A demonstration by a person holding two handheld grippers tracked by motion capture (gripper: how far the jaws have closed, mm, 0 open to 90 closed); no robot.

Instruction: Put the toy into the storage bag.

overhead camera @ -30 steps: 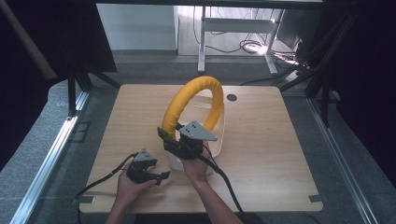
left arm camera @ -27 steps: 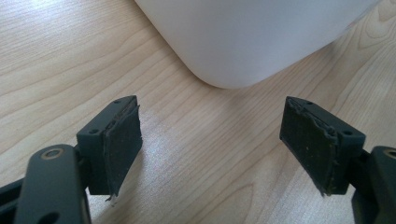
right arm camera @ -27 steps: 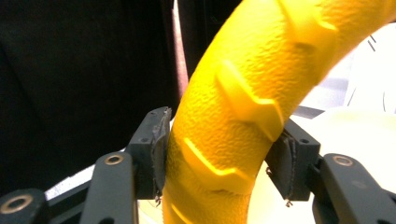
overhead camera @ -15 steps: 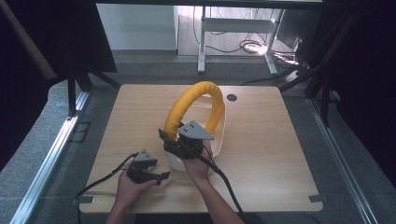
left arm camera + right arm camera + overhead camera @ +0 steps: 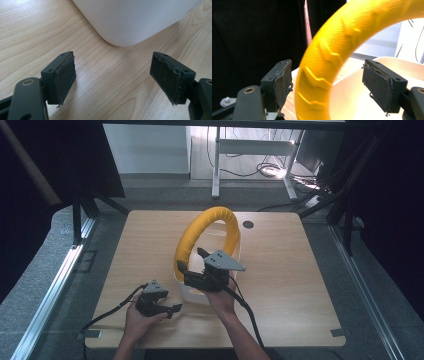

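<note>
My right claw (image 5: 327, 85) has just spread wide around the yellow handle (image 5: 332, 60), pads clear; I back straight off, left claw (image 5: 113, 75) spread near the desk's front edge (image 5: 210, 340).

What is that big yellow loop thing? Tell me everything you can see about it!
The yellow handle is a thick padded arch with a wrinkled, foam-like skin. It stands upright over the white basket in the middle of the wooden table, its ends going down to the basket. The right gripper has just been opening its jaws; the handle passes between the pads, apparently without either pressing on it.
</note>
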